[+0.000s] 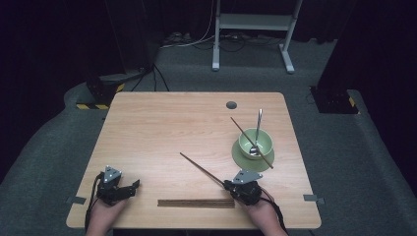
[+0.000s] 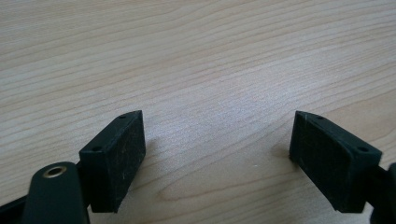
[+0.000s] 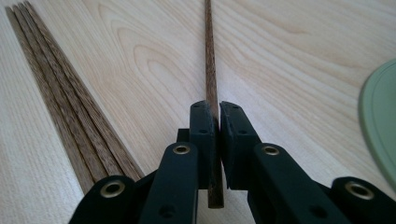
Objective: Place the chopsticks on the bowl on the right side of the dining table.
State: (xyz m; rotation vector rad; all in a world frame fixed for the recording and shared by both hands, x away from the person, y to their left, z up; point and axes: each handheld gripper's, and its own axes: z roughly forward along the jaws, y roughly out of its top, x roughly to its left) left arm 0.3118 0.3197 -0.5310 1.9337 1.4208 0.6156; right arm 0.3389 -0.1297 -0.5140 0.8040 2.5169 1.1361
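Observation:
My right gripper [image 1: 227,185] [image 3: 215,114] is shut on one dark wooden chopstick [image 1: 200,168] [image 3: 209,56], which points away up-left over the table. A bundle of several more chopsticks [image 1: 195,202] [image 3: 65,112] lies flat along the near edge, just left of that gripper. A green bowl [image 1: 255,142] on a green saucer [image 1: 242,158] [image 3: 380,121] stands at the right, holding a metal spoon [image 1: 257,129] and another chopstick [image 1: 252,142] laid across it. My left gripper [image 1: 134,186] [image 2: 217,154] rests at the near left, open, with bare wood between its pads.
The wooden table [image 1: 162,132] has a grey cable hole [image 1: 231,104] near its far edge. Tape marks [image 1: 76,200] sit at the near corners. Beyond the table stand a white frame [image 1: 253,29] and dark equipment on the carpet.

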